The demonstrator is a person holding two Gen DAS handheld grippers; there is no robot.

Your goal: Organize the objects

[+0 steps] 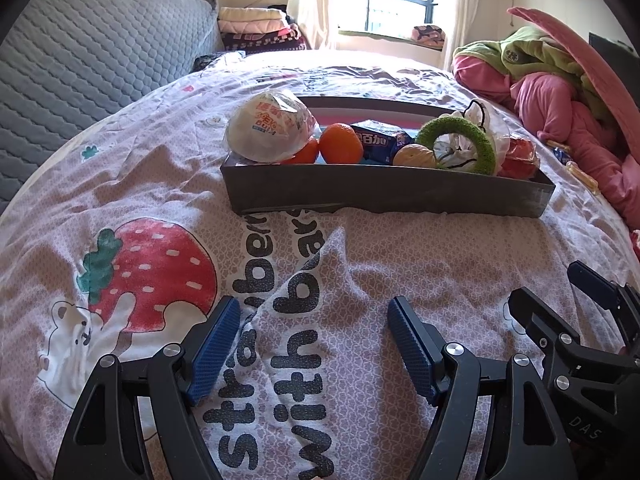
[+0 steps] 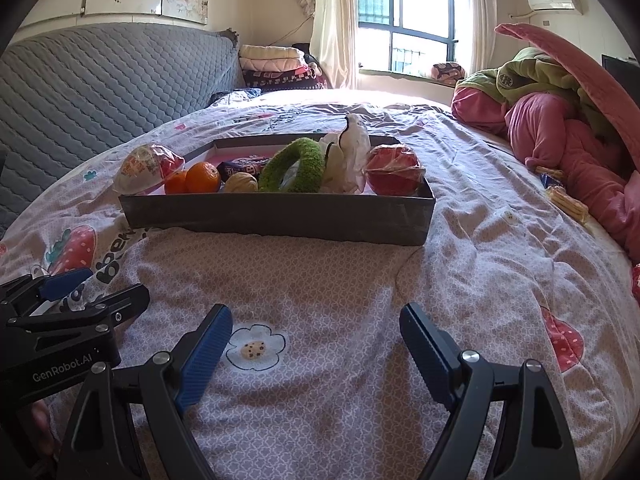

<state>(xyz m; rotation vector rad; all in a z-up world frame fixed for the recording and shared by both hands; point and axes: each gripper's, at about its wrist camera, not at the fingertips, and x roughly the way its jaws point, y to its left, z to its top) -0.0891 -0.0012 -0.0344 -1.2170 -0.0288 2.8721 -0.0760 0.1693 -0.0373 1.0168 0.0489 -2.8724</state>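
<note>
Both my grippers hang over the strawberry-print quilt (image 1: 360, 272), pointing down toward it; my left gripper (image 1: 314, 344) has its jaws wide apart with nothing between them, blue pads (image 1: 214, 350) over the printed lettering; my right gripper (image 2: 316, 354) likewise stands open and empty, its pads on either side of a cookie-flower print (image 2: 254, 348); each gripper shows at the edge of the other's view, so they sit side by side, close together; ahead of both, well apart from the fingertips, a dark grey shallow box (image 2: 280, 216) rests on the quilt with the items in it; at its left end a white wrapped bowl-shaped package with red and blue print (image 1: 270, 128) leans on the rim; beside it two oranges (image 1: 340, 142), one half hidden behind the other; behind them a blue carton with white characters (image 1: 380, 140); then a yellowish ridged round item (image 2: 240, 182), cannot tell what it is; a fuzzy green ring (image 2: 294, 164) standing tilted, touching white crinkled plastic wrap (image 2: 348, 148); at the right end a red package in clear wrap (image 2: 394, 170); right of the box, on the bed edge, a heap of pink and green bedding (image 2: 560, 128) with a small yellow snack packet (image 2: 568, 204) near it; grey quilted headboard (image 1: 92, 52) on the left; window (image 2: 408, 16) behind.
</note>
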